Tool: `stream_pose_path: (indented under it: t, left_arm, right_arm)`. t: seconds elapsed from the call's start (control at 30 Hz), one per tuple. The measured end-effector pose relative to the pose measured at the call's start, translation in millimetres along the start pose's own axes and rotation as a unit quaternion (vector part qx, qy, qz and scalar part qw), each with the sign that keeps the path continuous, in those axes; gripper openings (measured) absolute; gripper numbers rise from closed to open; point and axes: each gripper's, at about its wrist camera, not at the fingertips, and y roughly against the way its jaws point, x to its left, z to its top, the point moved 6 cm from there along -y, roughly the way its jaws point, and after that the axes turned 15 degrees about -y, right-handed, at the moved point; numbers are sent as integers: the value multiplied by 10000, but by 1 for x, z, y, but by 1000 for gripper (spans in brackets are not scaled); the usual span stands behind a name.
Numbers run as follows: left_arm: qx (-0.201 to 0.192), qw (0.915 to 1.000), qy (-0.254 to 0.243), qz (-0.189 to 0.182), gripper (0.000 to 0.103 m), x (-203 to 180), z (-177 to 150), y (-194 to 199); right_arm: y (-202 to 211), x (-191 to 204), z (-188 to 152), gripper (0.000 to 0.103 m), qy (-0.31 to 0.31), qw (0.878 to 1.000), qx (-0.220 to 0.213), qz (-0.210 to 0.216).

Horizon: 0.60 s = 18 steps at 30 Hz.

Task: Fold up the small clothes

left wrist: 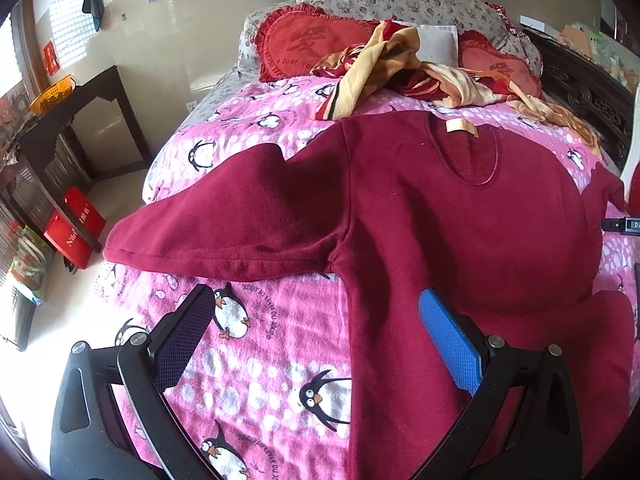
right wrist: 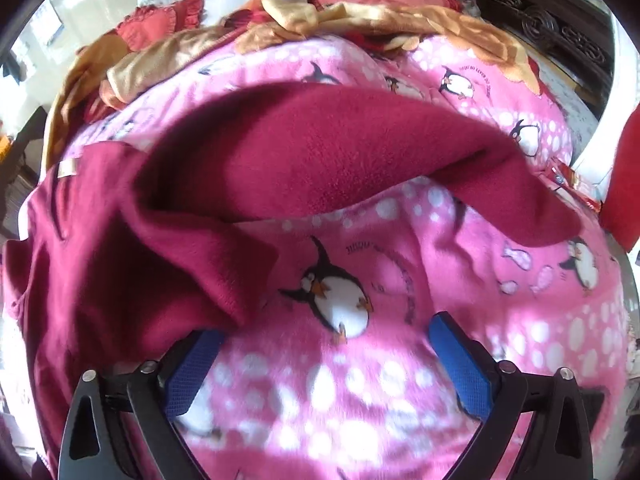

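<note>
Maroon fleece top (left wrist: 440,216) lies spread front-up on the penguin blanket (left wrist: 272,320) of the bed, collar label (left wrist: 462,127) toward the pillows (left wrist: 400,0). Left tongs (left wrist: 316,320) spread, empty, straddling the side seam below the left sleeve (left wrist: 224,232). Right tongs (right wrist: 328,344) spread, empty — right sleeve (right wrist: 340,156) arches just ahead. Judgement: pinch each sleeve near its cuff and carry it flat across the chest. Left cuff reaches the bed edge; crumpled scarf (left wrist: 400,68) crowds the far end — foreground blanket is free.

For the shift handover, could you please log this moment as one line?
maroon fleece top spread on penguin blanket | left hand-held gripper open | right hand-held gripper open | unfolded
</note>
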Motion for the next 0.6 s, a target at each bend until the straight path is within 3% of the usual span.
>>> stream_pose_path:
  t: [0.1, 0.27, 0.37, 0.5, 0.6]
  left_arm:
    - [-81, 9999, -60, -129, 102, -11, 8, 6]
    - [-336, 9986, -278, -315, 102, -33, 27, 26]
    - [-615, 9962, -425, -446, 102, -47, 43, 47]
    - [-1020, 9911, -588, -620, 102, -62, 61, 80]
    - [-1231, 9872, -662, -765, 102, -70, 65, 100]
  right_arm:
    - [32, -4, -7, 101, -32, 9999, -1, 167]
    - [104, -20, -12, 101, -777, 9924, 229, 929]
    - [172, -22, -13, 101, -720, 9928, -332, 897]
    - [249, -10, -14, 101, -452, 9890, -675, 1238]
    - [292, 2, -20, 102, 38, 9895, -1169, 853]
